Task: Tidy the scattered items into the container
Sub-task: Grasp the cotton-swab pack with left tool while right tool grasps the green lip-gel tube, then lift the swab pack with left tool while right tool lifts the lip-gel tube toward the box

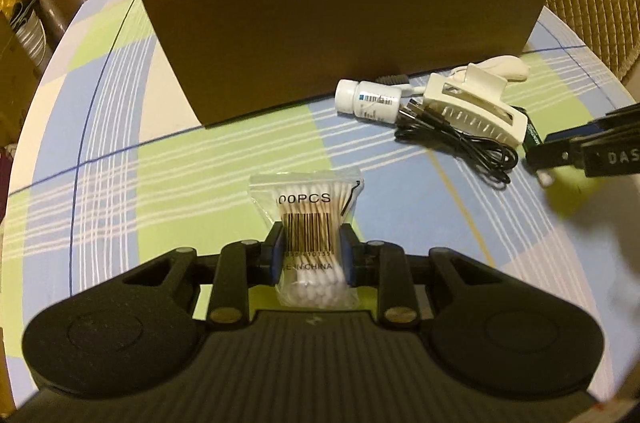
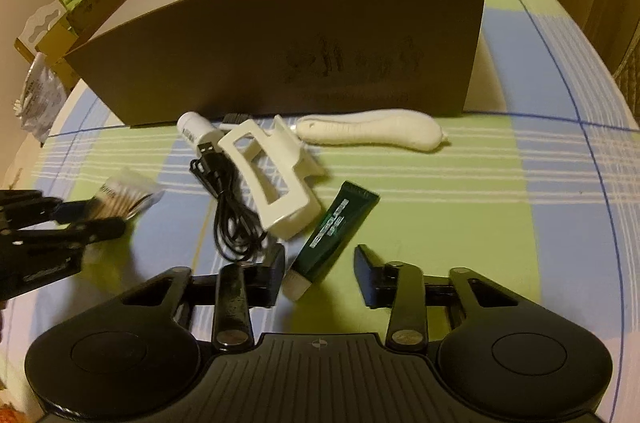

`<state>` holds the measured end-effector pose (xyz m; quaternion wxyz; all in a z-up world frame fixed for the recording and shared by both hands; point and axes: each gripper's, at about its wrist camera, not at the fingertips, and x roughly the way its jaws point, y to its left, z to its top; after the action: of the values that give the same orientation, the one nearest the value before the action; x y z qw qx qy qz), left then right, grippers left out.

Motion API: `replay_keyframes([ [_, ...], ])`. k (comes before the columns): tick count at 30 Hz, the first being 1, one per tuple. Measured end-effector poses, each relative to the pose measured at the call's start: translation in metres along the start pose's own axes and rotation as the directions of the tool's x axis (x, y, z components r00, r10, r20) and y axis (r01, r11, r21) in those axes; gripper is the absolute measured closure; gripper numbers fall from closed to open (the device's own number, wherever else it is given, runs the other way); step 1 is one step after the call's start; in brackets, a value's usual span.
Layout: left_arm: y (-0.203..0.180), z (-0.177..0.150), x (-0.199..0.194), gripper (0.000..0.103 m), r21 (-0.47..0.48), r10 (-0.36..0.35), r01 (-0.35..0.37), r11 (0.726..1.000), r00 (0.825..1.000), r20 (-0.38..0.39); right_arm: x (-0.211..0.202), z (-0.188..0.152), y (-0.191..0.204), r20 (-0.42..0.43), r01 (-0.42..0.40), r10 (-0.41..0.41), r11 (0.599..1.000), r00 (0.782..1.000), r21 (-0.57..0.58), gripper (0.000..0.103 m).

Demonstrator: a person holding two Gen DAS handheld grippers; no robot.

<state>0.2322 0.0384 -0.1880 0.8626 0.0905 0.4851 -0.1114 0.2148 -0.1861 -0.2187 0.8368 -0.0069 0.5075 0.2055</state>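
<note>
Checked cloth covers the desk; brown container ahead shows no items inside. Left gripper clamps the cotton swab bag. Right gripper stands apart around the green tube, unclamped. Bottle, cable, clip remain ahead

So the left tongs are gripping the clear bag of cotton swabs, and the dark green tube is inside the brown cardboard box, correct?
No: the dark green tube lies on the checked tablecloth, outside the brown cardboard box, as the right wrist view shows.
</note>
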Motion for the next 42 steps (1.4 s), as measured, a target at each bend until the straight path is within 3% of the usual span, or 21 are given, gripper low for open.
replay_keyframes([
  [1,-0.001,-0.001,-0.001,0.08,0.0,-0.003,0.003,1.0,1.0,-0.001,0.0,0.0,0.001,0.0,0.013,-0.013,1.0,1.0,-0.017,0.084],
  [3,-0.003,-0.002,-0.003,0.08,0.009,-0.015,0.015,1.0,1.0,-0.002,0.0,-0.002,0.0,0.0,0.029,-0.029,0.999,1.0,-0.041,0.09],
  [15,-0.009,-0.011,-0.008,0.077,0.016,-0.043,0.043,0.999,0.999,-0.018,-0.022,-0.027,-0.023,-0.006,0.025,-0.025,0.998,1.0,-0.06,0.089],
  [21,-0.01,-0.008,-0.002,0.071,0.008,-0.029,0.029,1.0,0.999,-0.018,-0.018,-0.023,-0.017,0.006,0.031,-0.031,0.995,1.0,-0.091,0.083],
  [29,-0.009,-0.01,-0.002,0.07,-0.01,-0.03,0.03,0.999,1.0,-0.005,-0.016,-0.028,-0.011,0.008,0.06,-0.059,0.988,0.998,-0.14,0.083],
  [34,-0.01,-0.009,-0.005,0.082,-0.011,-0.044,0.044,0.999,0.999,-0.003,-0.017,-0.03,-0.007,0.0,0.077,-0.078,0.981,0.997,-0.18,0.091],
  [42,-0.011,-0.007,-0.013,0.084,-0.01,-0.053,0.053,0.999,0.999,0.009,-0.034,-0.029,-0.011,0.024,0.025,-0.022,0.99,0.999,-0.141,0.091],
])
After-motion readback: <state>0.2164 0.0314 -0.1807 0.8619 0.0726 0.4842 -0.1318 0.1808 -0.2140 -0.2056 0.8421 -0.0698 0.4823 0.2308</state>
